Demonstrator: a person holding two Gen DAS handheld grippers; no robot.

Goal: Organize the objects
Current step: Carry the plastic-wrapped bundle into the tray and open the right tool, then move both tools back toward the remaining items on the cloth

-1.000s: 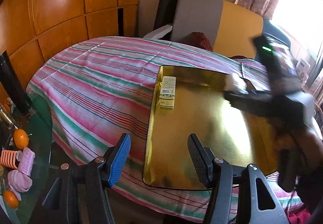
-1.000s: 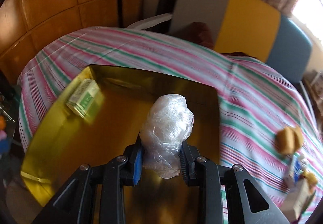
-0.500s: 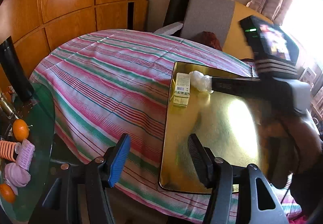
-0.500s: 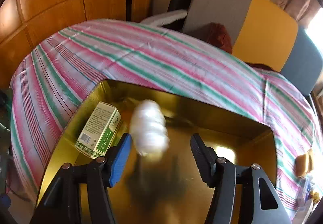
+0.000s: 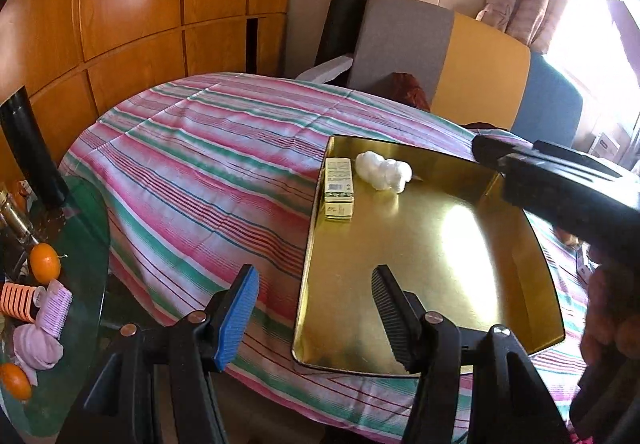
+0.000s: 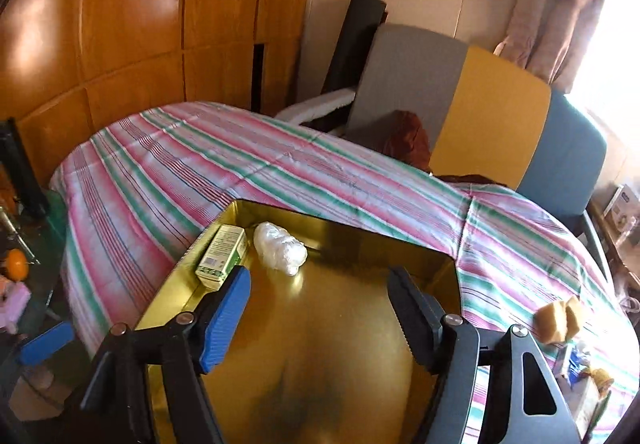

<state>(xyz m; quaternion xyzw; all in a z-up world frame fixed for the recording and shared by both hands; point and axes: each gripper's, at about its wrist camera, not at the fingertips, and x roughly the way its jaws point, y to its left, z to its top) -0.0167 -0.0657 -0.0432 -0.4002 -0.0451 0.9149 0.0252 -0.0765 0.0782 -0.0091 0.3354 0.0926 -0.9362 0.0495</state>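
Striped cloth (image 5: 192,172) covers the desk, with the gold tray (image 5: 440,284) sitting on top. My right gripper (image 6: 320,308) hangs wide and empty over the tray's middle. The plastic bag (image 6: 280,248) lies at the tray's far left corner, just beside the green box (image 6: 222,256) along the left wall. My left gripper (image 5: 314,316) hovers wide apart, empty, over the tray's near left edge.

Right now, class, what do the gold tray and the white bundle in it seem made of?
Gold tray: probably metal, polished, since it mirrors window glare. White bundle: seemingly thin crinkled plastic wrap, translucent and glossy; contents unclear.
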